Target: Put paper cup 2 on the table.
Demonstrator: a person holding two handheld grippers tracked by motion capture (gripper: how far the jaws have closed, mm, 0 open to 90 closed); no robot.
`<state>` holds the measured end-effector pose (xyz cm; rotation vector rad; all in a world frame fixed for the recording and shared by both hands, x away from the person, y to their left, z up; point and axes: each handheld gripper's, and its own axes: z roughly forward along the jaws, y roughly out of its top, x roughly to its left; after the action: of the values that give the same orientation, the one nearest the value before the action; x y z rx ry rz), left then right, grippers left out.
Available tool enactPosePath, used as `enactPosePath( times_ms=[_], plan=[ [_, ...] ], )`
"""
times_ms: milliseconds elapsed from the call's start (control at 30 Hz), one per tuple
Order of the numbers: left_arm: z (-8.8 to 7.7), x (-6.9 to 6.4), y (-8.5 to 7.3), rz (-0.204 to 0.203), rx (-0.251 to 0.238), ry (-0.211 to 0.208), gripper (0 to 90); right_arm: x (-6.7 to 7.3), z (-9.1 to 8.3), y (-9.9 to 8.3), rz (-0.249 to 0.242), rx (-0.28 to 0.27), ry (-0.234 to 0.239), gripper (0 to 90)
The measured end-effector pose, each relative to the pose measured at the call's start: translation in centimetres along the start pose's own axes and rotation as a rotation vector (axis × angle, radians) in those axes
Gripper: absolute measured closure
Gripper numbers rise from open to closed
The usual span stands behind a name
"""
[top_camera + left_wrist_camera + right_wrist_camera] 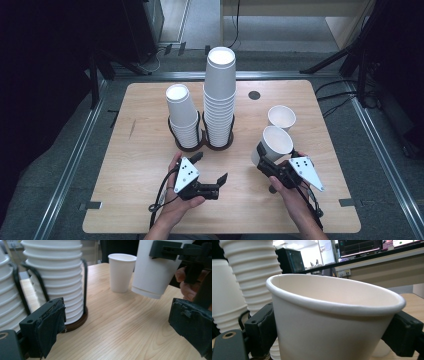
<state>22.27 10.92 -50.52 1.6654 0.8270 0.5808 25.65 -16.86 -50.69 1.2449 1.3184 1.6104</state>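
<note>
Wooden bench (150, 210), seen from above. Two stacks of white paper cups near its middle, each seated in a dark ring holder: shorter stack (183, 117) on the left, taller stack (219, 95) just beside it on the right, holders touching.

Right gripper (272, 170) at the bench's right front, clenched on a single paper cup (272, 145). Jaws pressed on opposite sides of the cup wall, below the rim. Cup mouth up, tilted a little, lifted clear of the wood; base seen hanging above the bench from the left gripper view (152, 272). From the right gripper view (334, 322), cup wall wedged between both black jaws, rim wide and close to the lens.

Second loose cup (281, 118) upright on the bench, just behind the held one, apart from it; also seen standing in the left gripper view (121, 272).

Left gripper (210, 172) at centre front, in front of the stacks, released: jaws spread wide, nothing between them but bare wood. Taller stack's holder base close by one jaw in its own view (75, 323).

Dark round mark (254, 95) on the bench behind the taller stack.
</note>
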Motion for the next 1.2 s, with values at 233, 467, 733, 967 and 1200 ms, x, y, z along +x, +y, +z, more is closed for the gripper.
enactPosePath(
  times_ms=[233,467,733,967,1200],
  plan=[
    [-1.0,2.9,-1.0,-0.079,0.02,0.048,1.4,-0.3,0.6,-0.9,-0.09,0.018,-0.028,11.9],
    [-3.5,4.9,-2.6,-0.121,0.035,0.081,1.4,-0.8,1.0,-1.7,-0.131,0.053,-0.009,11.8],
    [-6.7,8.3,-4.0,-0.222,0.026,0.146,1.4,-0.6,1.2,-2.6,-0.205,0.094,0.038,11.6],
    [-8.9,11.6,-5.1,-0.253,0.058,0.297,1.4,0.0,1.4,-3.0,-0.246,0.154,0.063,11.4],
    [-11.1,14.5,-5.9,-0.35,0.024,0.359,1.4,0.1,1.6,-3.5,-0.265,0.19,0.059,11.3]
  ],
)
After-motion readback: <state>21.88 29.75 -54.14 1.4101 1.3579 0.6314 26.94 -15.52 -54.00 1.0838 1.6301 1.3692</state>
